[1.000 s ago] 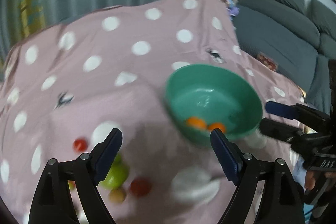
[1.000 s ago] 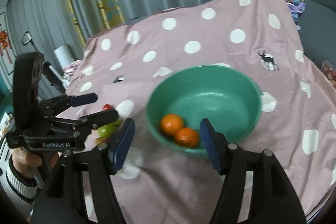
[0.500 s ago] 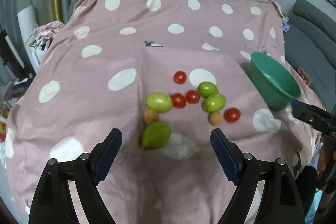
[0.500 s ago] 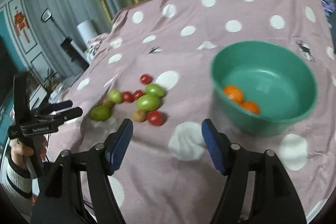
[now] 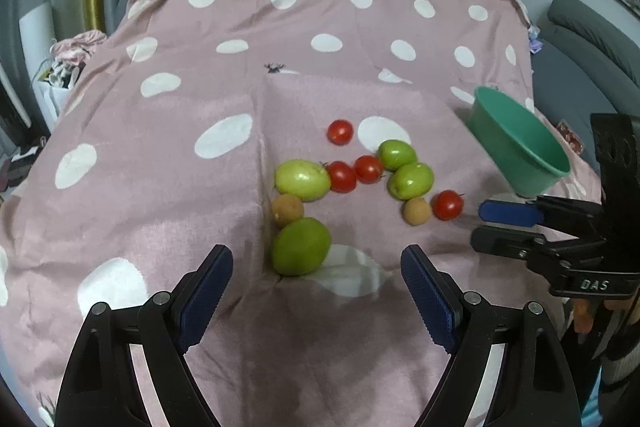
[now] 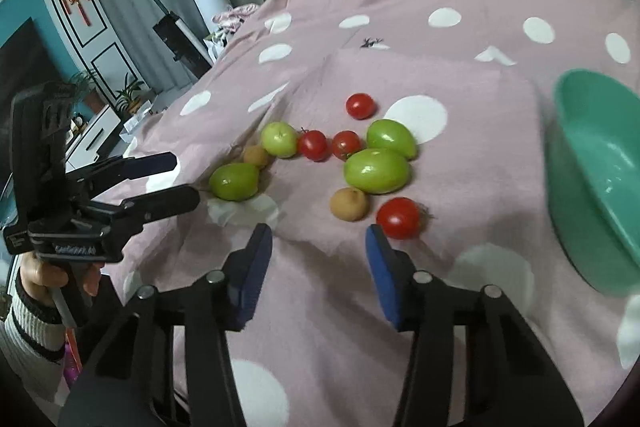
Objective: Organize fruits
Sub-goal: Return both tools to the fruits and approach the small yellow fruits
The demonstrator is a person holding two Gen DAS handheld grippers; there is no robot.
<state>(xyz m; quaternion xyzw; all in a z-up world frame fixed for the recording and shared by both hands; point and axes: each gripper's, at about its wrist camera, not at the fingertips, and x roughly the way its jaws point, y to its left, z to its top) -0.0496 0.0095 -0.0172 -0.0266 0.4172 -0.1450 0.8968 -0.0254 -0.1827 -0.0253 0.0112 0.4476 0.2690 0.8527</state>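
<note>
1. Cloth first: we see a pink polka-dot tablecloth [image 5: 160, 131] over the whole table, creased down the middle, with the fruit on it.
2. Next in size, the green bowl [image 6: 592, 187] stands near the cloth's right edge, well apart from the fruit; from here its contents are hidden.
3. Our left gripper [image 5: 316, 277] hovers above the near edge, jaws wide and empty.
4. Our right gripper [image 6: 318, 251] has just been narrowing its jaws; they stand partly closed with nothing between them.
5. Four green fruits sit in the cluster at the cloth's middle. The nearest green fruit [image 5: 300, 246] lies just ahead of the left jaws, slightly left of their centre line, its long axis slanting across the gap.
6. Two small brown fruits, one brown fruit [image 6: 349, 203] just ahead of the right jaws.
7. Five cherry tomatoes; the nearest cherry tomato [image 6: 399, 218] sits just beyond the right-hand finger [image 6: 380, 267] of the right gripper, off to its right.
8. We judge the right hand nearer the tomato and bowl, the left nearer the green fruit.
</note>
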